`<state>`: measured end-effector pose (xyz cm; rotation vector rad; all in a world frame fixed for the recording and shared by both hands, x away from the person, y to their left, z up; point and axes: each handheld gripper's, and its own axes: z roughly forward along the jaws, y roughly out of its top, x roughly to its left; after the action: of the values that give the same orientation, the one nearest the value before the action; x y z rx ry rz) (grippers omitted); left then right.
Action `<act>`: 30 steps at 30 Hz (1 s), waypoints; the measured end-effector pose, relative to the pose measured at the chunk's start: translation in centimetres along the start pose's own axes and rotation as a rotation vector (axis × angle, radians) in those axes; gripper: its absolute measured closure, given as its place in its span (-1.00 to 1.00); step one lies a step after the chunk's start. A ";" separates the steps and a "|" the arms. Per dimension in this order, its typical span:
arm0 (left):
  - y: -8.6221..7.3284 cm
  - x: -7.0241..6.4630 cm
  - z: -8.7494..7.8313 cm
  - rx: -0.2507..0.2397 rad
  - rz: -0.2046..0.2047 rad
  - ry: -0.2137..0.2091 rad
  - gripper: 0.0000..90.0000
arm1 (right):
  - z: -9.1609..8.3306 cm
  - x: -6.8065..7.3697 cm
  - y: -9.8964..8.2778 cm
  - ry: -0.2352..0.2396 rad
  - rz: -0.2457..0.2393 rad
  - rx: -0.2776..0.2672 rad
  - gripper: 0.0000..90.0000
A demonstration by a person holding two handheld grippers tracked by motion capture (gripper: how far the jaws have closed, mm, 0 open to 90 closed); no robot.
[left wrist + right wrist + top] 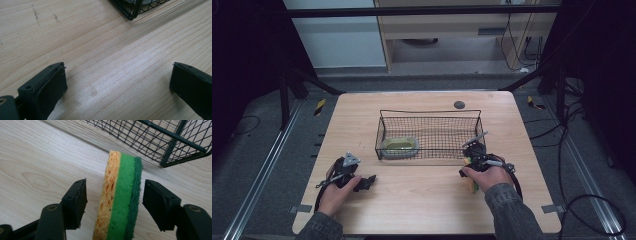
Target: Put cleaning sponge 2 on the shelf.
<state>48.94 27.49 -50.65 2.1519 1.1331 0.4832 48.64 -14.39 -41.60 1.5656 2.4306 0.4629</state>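
Right gripper view: wire basket [175, 142] stands just beyond sponge [120, 200].

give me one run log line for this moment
right gripper: open around upright yellow-green sponge | left gripper: open, nothing between | black wire basket: beyond sponge

Grey denim sleeves; black tongs [473, 159] (cables trailing) with grey three-cornered plates.

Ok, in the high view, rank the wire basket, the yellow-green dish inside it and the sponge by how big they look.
1. Wire basket, by far the largest.
2. Yellow-green dish, in the basket's left end.
3. Sponge, smallest as seen, though the right gripper and hand hide much of it, so its rank is unsure.
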 end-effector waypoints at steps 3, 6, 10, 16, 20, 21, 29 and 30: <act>0.0 0.0 0.0 0.000 0.000 0.001 -1.00 | 0.3 -0.1 0.0 0.017 -0.004 0.013 -0.12; 0.0 0.0 0.0 0.000 0.000 0.000 -1.00 | 0.5 0.0 -0.1 0.024 -0.002 0.023 -0.07; 0.0 0.0 0.0 0.000 0.004 -0.001 -1.00 | 0.7 -0.2 -0.1 0.033 -0.008 0.029 0.08; 0.1 0.0 0.0 0.003 0.003 -0.002 -1.00 | 0.3 -0.6 -0.4 0.045 -0.018 0.031 0.43; 0.1 0.0 0.0 0.004 0.002 0.000 -0.99 | -0.6 -1.3 -0.8 0.054 -0.022 0.015 0.43; 0.1 0.0 0.0 0.005 0.002 0.000 -0.99 | -0.9 -1.5 -0.9 0.055 -0.016 0.006 0.43; 0.0 0.0 0.0 0.000 0.000 -0.001 -1.00 | -2.9 -2.5 -2.2 0.033 -0.058 -0.034 0.43; 0.0 -0.1 0.0 -0.002 0.000 -0.001 -1.00 | -3.1 -2.7 -2.3 0.031 -0.062 -0.037 0.43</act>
<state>48.91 27.45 -50.65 2.1502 1.1324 0.4832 46.70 -18.16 -39.58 1.4738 2.4709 0.5213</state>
